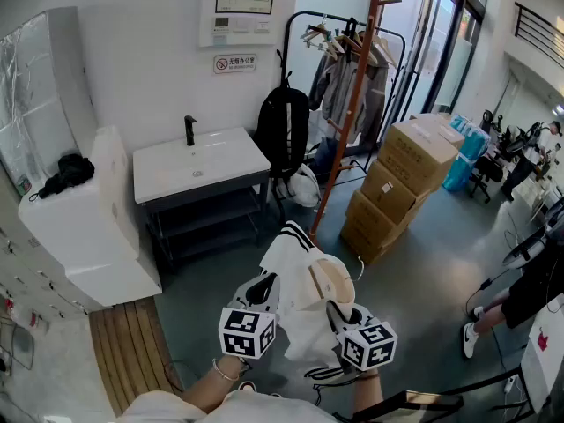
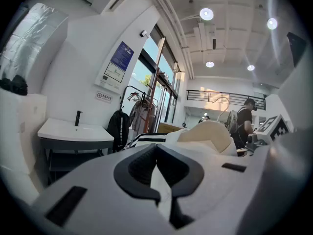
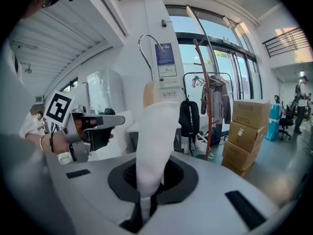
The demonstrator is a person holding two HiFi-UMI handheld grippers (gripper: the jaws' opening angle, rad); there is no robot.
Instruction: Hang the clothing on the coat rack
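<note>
Head view: white black-striped garment (image 1: 291, 267) on wooden hanger (image 1: 333, 280), apart from orange coat rack (image 1: 349, 104).
Left gripper (image 2: 157, 168): jaws pinching garment.
Right gripper (image 3: 146, 192): jaws clamped on garment.

The right gripper (image 3: 145, 199) has its jaws clamped on a fold of white clothing (image 3: 152, 141), which rises to a wooden hanger (image 3: 150, 93) with a metal hook. All this shows left of the orange coat rack (image 3: 209, 106). Cardboard boxes (image 3: 247, 131) are stacked right of the rack, and a black backpack (image 3: 188, 119) hangs just left of it.
</note>
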